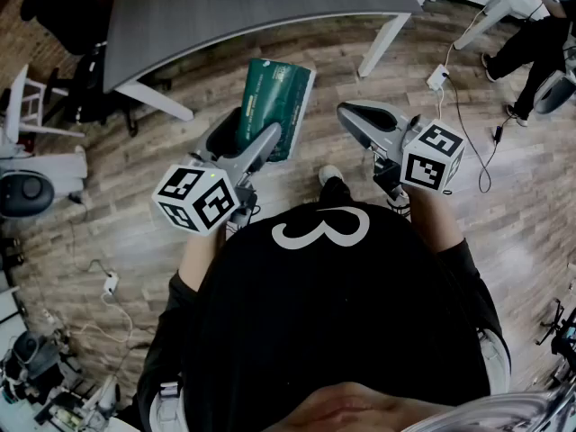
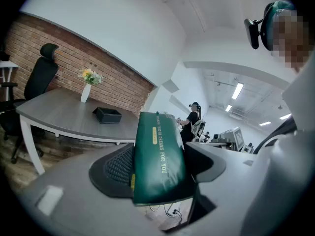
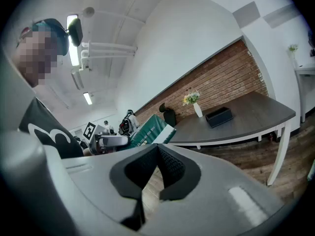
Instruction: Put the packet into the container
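Closest in, the left tongs [image 1: 256,135] stand wide apart and are clamped on the green packet [image 1: 277,97], which sticks out forward over the wooden floor [image 1: 504,205]. The right tongs [image 3: 156,154] are beside them, tips together with nothing between them. Farther ahead is the grey desk [image 1: 225,16], and the black container [image 2: 107,114] sits on it toward its far edge, well apart from the packet. The pick-up looks done. Carrying the packet to the desk and dropping it in remain.
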`<state>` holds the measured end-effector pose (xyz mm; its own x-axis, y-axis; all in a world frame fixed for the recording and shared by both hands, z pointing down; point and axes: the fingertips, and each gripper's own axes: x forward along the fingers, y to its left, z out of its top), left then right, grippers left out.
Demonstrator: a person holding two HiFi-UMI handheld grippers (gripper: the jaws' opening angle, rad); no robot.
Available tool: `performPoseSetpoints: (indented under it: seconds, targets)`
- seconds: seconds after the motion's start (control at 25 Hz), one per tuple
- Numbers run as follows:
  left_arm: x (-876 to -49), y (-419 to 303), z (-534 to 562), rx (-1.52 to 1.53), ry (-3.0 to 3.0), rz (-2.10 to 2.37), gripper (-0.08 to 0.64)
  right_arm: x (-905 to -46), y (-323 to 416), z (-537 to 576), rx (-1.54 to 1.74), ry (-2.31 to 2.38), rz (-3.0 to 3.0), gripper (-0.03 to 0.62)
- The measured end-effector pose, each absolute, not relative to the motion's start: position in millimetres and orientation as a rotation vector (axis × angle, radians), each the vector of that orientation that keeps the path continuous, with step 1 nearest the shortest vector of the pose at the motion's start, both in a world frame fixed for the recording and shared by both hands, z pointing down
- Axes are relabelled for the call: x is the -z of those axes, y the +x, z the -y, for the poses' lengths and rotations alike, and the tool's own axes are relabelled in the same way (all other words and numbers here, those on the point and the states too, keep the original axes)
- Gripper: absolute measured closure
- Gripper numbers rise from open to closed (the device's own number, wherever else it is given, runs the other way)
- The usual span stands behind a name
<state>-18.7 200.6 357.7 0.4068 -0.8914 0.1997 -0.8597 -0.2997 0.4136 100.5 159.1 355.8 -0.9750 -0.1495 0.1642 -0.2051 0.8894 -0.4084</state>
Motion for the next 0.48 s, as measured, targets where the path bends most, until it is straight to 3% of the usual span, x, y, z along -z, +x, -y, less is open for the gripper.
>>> performPoseSetpoints:
  seconds: [0.48]
  targets:
    - [-358.2, -17.9, -205.2, 0.093, 2.229, 1.477, 0.213, -359.0, 98.5, -167.3, -0.707, 0.272, 2.922, 0.591]
